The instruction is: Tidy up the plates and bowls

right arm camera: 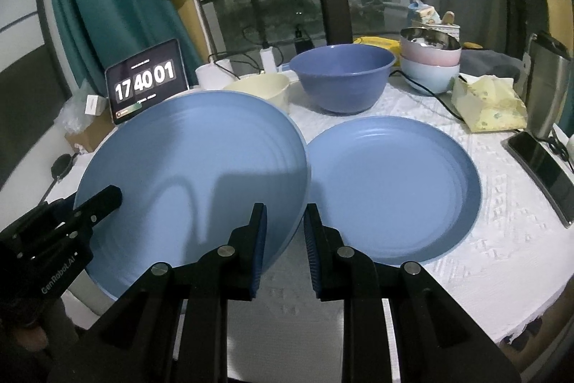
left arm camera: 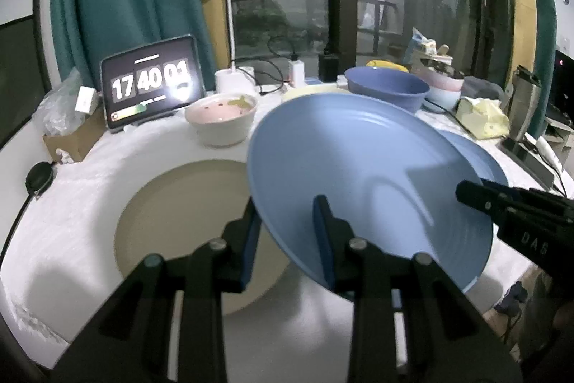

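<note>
While both grippers, left (left arm camera: pixel 287 239) and right (right arm camera: pixel 283 239), pinched the raised plate (right arm camera: pixel 193 174), another plate (right arm camera: pixel 391 189) lay at 3 o'clock on the white cloth (right arm camera: pixel 502 239), bowl (right arm camera: pixel 340 78) at 12.

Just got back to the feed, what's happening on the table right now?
Both claws grip one light blue plate by its near rim, holding it tilted above the table: left claw and right claw. A second blue plate lies flat to its right, a beige plate to its left. Bowls stand behind.
</note>
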`<state>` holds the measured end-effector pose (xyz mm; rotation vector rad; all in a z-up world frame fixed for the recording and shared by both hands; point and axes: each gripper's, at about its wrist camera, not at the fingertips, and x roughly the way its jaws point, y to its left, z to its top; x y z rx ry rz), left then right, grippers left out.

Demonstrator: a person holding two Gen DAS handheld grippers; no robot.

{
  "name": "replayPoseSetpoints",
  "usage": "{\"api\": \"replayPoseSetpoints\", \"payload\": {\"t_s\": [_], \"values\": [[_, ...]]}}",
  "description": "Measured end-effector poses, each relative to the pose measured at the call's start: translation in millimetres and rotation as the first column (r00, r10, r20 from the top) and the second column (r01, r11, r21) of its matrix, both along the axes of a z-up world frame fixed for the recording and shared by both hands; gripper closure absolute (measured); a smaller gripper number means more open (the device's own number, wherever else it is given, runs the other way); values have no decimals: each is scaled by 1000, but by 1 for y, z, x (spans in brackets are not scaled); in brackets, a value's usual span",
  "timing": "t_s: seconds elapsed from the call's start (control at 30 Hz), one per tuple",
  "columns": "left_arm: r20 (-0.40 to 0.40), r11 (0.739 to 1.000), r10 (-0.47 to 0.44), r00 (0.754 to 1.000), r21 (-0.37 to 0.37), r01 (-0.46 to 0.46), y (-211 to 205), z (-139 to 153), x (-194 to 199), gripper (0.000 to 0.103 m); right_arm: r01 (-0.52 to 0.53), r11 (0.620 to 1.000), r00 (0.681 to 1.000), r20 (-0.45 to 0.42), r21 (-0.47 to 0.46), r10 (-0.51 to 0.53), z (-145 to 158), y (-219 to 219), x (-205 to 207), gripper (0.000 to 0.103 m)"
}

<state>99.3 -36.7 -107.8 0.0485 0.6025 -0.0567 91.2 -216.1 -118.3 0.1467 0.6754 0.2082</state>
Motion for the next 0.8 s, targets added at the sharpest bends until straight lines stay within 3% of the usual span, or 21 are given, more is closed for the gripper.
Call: {"api": "replayPoseSetpoints", "payload": {"t_s": [0.8], "values": [[-69, 997, -76, 995, 18, 77, -63, -13, 22, 72, 90, 994, 996, -32, 57, -88, -17, -64, 7, 80]]}}
